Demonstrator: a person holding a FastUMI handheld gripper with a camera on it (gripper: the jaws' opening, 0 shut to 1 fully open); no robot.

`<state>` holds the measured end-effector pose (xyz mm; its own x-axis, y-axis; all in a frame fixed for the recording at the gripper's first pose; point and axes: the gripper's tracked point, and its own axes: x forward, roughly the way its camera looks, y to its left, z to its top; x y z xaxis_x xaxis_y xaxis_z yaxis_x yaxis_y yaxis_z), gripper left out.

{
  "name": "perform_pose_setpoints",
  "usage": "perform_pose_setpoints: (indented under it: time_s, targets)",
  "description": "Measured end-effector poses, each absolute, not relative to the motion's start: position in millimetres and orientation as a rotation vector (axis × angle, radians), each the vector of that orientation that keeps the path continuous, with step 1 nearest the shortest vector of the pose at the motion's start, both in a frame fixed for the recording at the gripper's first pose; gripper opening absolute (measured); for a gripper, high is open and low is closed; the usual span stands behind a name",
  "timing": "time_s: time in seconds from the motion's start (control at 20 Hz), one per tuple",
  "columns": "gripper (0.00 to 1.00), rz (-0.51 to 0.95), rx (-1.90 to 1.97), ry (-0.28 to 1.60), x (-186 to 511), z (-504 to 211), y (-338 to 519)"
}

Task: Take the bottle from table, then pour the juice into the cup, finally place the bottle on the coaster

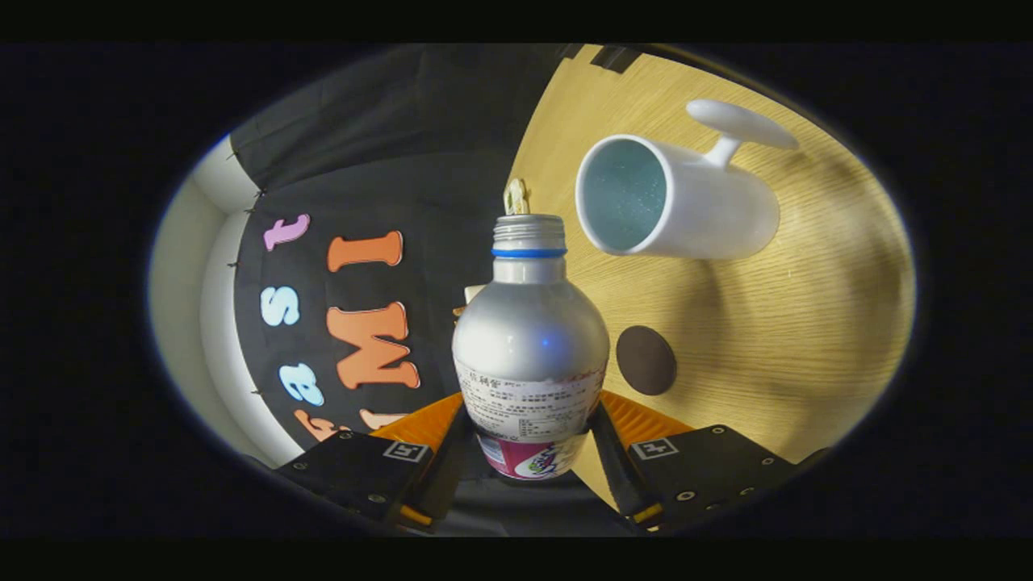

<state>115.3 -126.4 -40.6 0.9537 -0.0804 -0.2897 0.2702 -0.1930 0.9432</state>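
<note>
The gripper [529,440] is closed on the bottle [530,339], both fingers pressing its sides; cup [674,198] and coaster [646,360] lie beyond.

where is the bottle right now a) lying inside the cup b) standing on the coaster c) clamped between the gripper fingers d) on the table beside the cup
c: the bottle sits between the two fingers of the gripper, both pressing its lower body, apart from the cup and coaster.
</note>
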Motion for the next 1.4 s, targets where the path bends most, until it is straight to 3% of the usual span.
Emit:
perform_pose_setpoints:
  time_s: [1.4]
  targets:
    - [0.76,-0.324,1.979,0.111,115,-34,-142]
